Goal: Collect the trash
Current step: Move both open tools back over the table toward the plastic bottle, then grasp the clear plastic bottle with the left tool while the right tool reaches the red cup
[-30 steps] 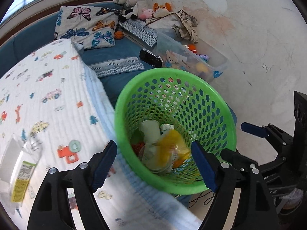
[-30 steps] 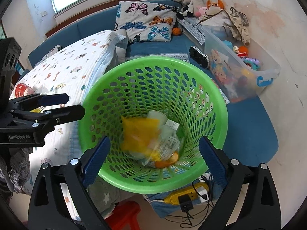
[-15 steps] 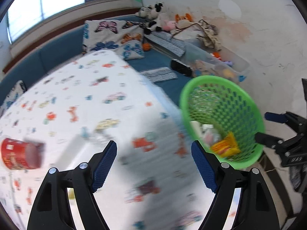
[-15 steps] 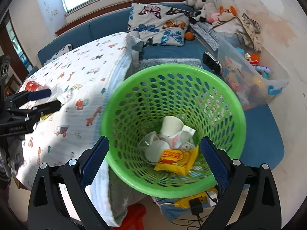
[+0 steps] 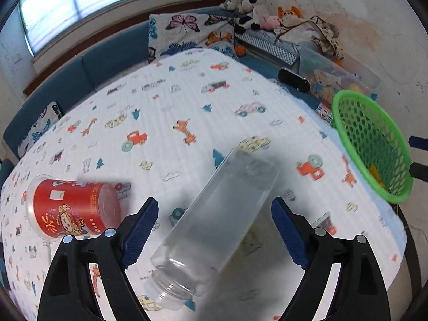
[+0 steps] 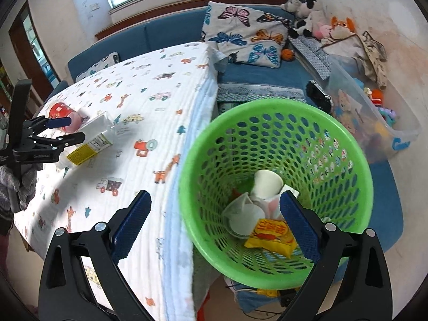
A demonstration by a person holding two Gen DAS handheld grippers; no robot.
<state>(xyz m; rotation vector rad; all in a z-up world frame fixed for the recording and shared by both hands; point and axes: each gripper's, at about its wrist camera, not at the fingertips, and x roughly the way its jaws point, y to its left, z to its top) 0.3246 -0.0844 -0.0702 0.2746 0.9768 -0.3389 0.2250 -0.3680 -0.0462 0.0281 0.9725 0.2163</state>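
A: Where does the clear bottle point(image 5: 222, 227) lie from the left tongs point(image 5: 212, 236)?

B: Right between the two blue pads, lying flat on the bench point(image 5: 174, 101). Its long axis runs slantwise: the open neck points back toward the left tongs and a little to the left, the base points away toward the green basket point(image 5: 371, 147). The tongs stand wide and hold nothing; neither pad touches the bottle.

A: So the closing line matters.

B: I judge yes. The pads would need to square up across the bottle's body, or it may roll or skid out as they close.

A: And the right tongs point(image 6: 215, 222)?

B: Also wide and empty, poised over the basket's near rim, well away from the bottle. The left is plainly nearer. From the right view the bottle shows a yellow label point(image 6: 88, 147) on its underside.

A: Anything else left out?

B: A red can point(image 5: 73, 210) lies on its side, beyond the bottle on the side away from the basket. Inside the basket sit white cups point(image 6: 264, 187) and a yellow packet point(image 6: 271, 234).

A: What has changed?

B: A second ago the left tongs looked down into the basket; now they have swung over the bench, with the basket off to the right edge. The yellow packet was blurred in mid-fall and now lies settled.
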